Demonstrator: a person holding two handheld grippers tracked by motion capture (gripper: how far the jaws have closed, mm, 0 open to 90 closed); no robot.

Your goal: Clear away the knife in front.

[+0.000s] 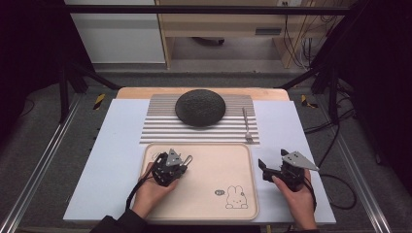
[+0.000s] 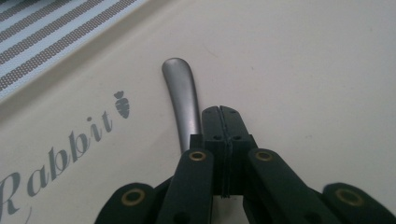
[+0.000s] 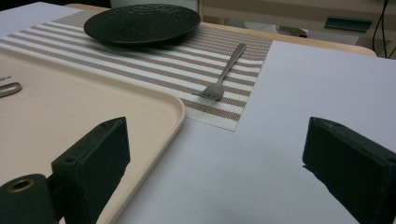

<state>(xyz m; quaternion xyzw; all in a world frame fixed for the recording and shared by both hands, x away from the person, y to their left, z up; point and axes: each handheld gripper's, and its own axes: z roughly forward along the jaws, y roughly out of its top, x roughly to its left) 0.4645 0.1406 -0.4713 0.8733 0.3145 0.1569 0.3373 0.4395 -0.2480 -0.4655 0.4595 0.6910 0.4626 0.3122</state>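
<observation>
1. The left tongs (image 1: 180, 160) are over the upper left part of the beige tray (image 1: 243, 150), with their jaws pressed together.
2. In the left gripper view, a silver utensil handle (image 2: 183, 100) lies on the tray just beside those clenched jaws (its far end is hidden under them, so I cannot tell whether the pads pinch it). It runs from the jaws towards the grey "Rabbit" lettering (image 2: 70, 144).
3. The right tongs (image 1: 272, 167) hover over the pale surface (image 1: 116, 141) just right of the tray, jaws spread wide with nothing between them.
4. A fork (image 3: 224, 74) rests on the right edge of the striped placemat (image 3: 154, 65), tines towards the tray, well apart from both tongs.
5. A dark plate (image 3: 142, 22) sits in the middle of the placemat, beyond the tray.
6. A rabbit drawing (image 1: 236, 198) marks the tray's near right corner.
</observation>
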